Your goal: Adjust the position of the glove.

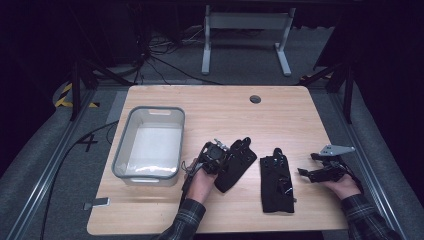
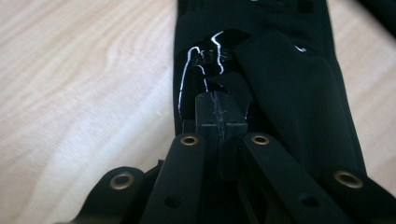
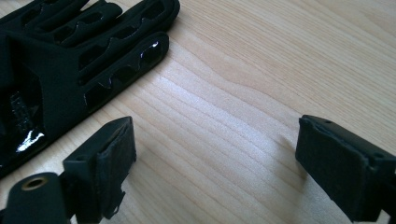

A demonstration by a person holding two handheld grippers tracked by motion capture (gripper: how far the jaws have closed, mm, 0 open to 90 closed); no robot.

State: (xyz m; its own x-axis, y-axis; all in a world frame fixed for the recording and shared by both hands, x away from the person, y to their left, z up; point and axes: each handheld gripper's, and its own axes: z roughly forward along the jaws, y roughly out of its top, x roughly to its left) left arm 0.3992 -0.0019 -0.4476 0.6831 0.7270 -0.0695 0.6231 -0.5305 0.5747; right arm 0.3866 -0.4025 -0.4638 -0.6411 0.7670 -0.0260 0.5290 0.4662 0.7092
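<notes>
Two black gloves lie on the wooden table (image 1: 210, 107). My left gripper (image 1: 225, 159) (image 2: 219, 109) is shut, its jaws pinched on a fold of the left glove (image 1: 239, 162) (image 2: 289, 93) near a glossy patch. The second glove (image 1: 276, 180) (image 3: 70, 60) lies flat to the right, fingers pointing away from the person. My right gripper (image 1: 306, 172) (image 3: 217, 140) sits low over bare wood just right of that glove, jaws wide open with nothing between them.
A clear plastic bin (image 1: 120, 147) stands at the left of the table, close to the left hand. A round cable hole (image 1: 255, 99) sits near the far edge. A small grey object (image 1: 97, 203) lies at the front left corner.
</notes>
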